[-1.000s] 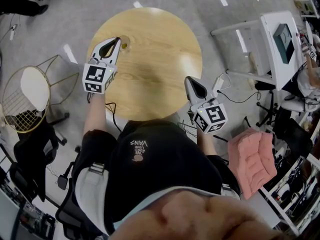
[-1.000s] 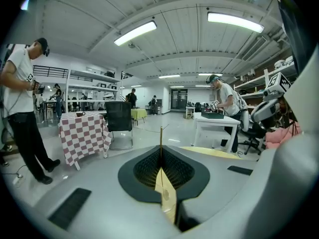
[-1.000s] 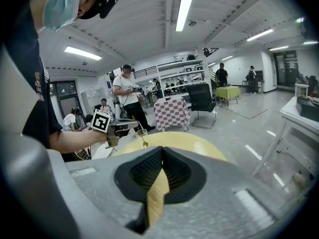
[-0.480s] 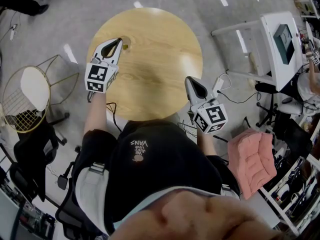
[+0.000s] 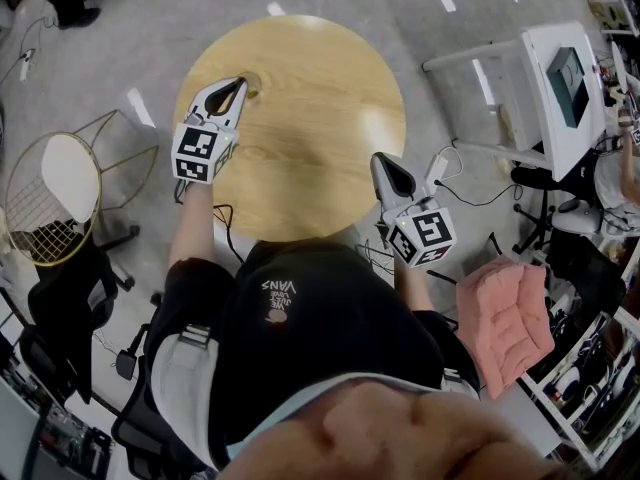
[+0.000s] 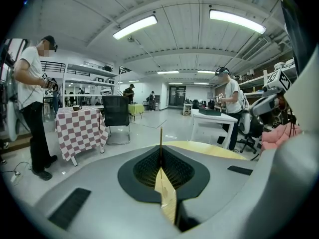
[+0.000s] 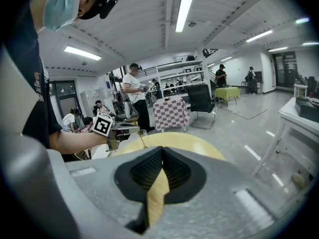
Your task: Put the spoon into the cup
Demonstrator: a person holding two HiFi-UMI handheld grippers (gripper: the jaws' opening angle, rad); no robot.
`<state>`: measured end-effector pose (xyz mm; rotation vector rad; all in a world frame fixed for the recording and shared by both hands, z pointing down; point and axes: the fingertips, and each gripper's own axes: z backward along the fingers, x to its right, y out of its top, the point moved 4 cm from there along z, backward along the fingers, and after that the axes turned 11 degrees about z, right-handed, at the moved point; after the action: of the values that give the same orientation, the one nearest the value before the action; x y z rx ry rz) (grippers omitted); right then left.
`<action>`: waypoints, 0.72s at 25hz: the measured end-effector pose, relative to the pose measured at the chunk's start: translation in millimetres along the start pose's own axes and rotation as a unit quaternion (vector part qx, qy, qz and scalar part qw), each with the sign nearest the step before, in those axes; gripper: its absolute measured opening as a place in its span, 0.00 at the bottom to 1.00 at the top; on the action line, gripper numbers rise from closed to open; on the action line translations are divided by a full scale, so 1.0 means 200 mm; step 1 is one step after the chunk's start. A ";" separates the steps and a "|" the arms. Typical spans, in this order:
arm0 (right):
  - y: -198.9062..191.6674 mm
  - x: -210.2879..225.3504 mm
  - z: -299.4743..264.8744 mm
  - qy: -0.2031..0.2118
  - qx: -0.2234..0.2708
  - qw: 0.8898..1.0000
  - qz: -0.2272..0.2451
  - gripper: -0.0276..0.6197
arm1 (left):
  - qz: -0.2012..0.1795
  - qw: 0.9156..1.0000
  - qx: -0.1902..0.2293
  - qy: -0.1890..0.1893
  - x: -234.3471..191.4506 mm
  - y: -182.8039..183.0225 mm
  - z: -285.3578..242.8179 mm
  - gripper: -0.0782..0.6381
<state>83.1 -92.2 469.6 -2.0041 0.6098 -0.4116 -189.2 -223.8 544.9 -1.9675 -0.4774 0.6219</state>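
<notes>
I'm clenching the left gripper's [image 5: 236, 84] fingers on the upright spoon [image 6: 160, 141]; cup [image 7: 142, 133] sitting just past the tips at the worktop's [image 5: 320, 118] far-left edge. Right gripper [image 5: 384, 160] clenched, empty.

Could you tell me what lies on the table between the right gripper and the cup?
Nothing: the head view shows only bare table between the right gripper and the cup, where the left gripper holds the spoon.

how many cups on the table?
1: a clear glass cup at the round wooden table's far left edge, by the left gripper holding a thin gold spoon. No others show.
</notes>
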 end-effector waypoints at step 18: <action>0.01 -0.02 0.01 0.000 0.004 1.000 0.002 0.04 | 0.001 1.000 -0.010 0.018 -0.05 -0.05 -0.01 0.12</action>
<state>80.5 -90.2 466.5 -1.9943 0.6119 -0.4103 -195.9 -226.4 556.0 -1.9956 -0.4610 0.5850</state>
